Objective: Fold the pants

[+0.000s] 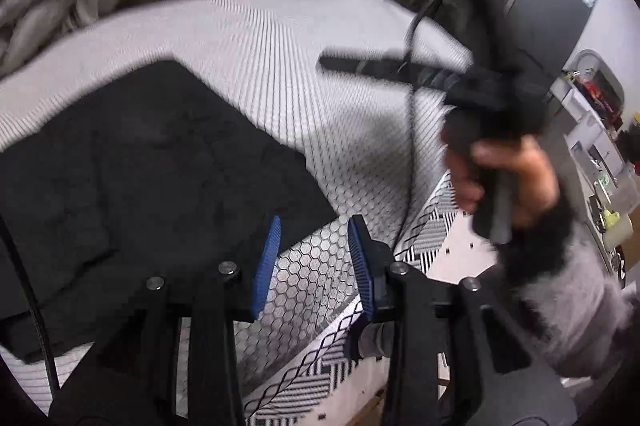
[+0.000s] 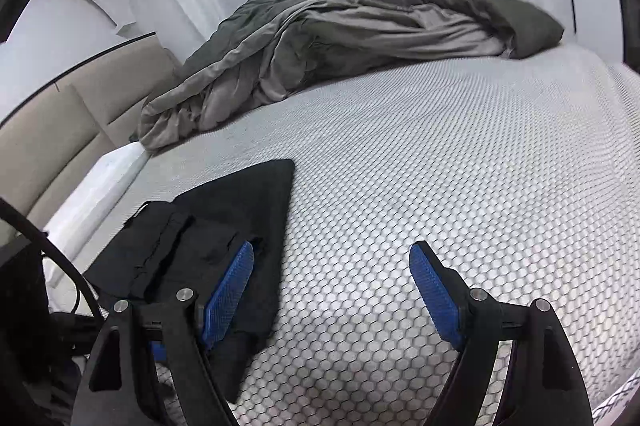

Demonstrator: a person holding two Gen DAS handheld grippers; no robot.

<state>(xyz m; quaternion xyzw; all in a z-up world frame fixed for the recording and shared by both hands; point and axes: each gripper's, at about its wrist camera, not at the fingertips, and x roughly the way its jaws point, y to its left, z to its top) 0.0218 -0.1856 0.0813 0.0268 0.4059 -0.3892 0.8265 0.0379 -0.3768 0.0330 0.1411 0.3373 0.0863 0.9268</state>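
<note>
Jaws of the left gripper [image 1: 314, 266] stood slightly apart, empty, over the mattress [image 1: 280, 38] edge; folded black pants [image 1: 140, 166] lay left. From the right wrist, right gripper [image 2: 332, 290] gaped wide, empty, pants [image 2: 224, 226] near-left, duvet [image 2: 340, 46] far

Bare mattress [image 2: 440, 186] beyond heaped duvet [image 2: 340, 38]

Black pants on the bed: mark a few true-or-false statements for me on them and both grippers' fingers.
1. The black pants lie folded on the honeycomb-patterned bed cover. True.
2. The right gripper is clamped on the pants. False: its fingers stand wide apart, empty.
3. A rumpled grey duvet lies at the far side of the bed. True.
4. The left gripper holds cloth. False: nothing sits between its fingers.
</note>
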